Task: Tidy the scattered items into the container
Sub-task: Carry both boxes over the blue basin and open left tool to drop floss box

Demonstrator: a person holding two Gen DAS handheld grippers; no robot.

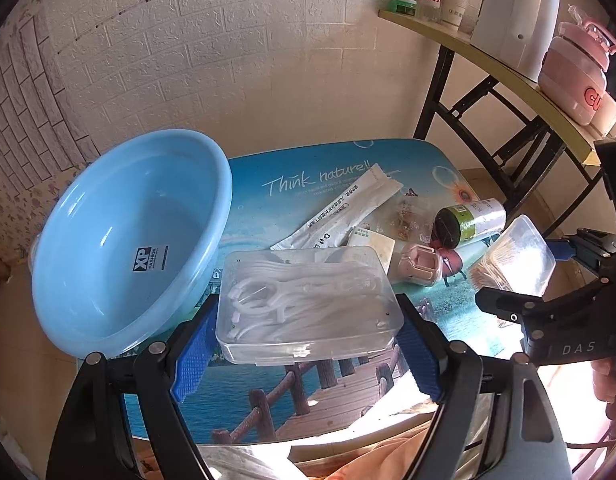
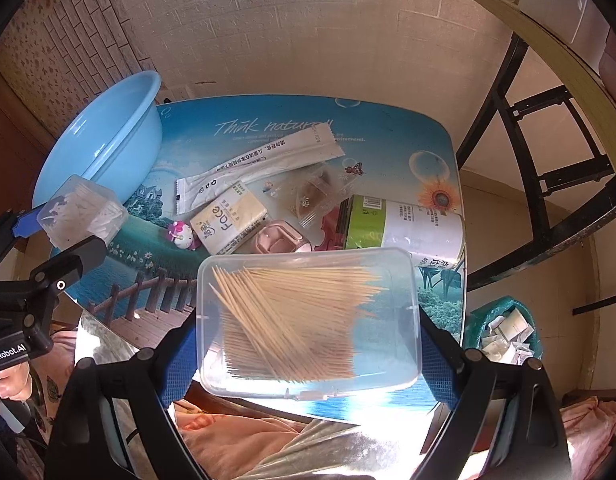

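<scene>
My left gripper (image 1: 308,338) is shut on a clear box of white floss picks (image 1: 308,304), its blue pads pressing both short ends, lifted above the table. The empty light-blue basin (image 1: 120,240) stands tilted just left of it. My right gripper (image 2: 308,360) is shut on a clear box of toothpicks (image 2: 308,312), also held off the table. On the table lie a long white sachet (image 2: 260,164), a tissue pack (image 2: 228,216), a pink case (image 2: 280,240), a green-and-white roll (image 2: 404,224), a small toy (image 2: 184,236) and clear packets (image 2: 312,192).
The picture-printed table (image 1: 268,392) stands against a white brick-pattern wall. A black-framed shelf (image 1: 508,76) with a kettle, cups and a bottle rises at the right. A bin with a green bag (image 2: 504,332) sits by the table's right edge. Cloth lies below the near edge.
</scene>
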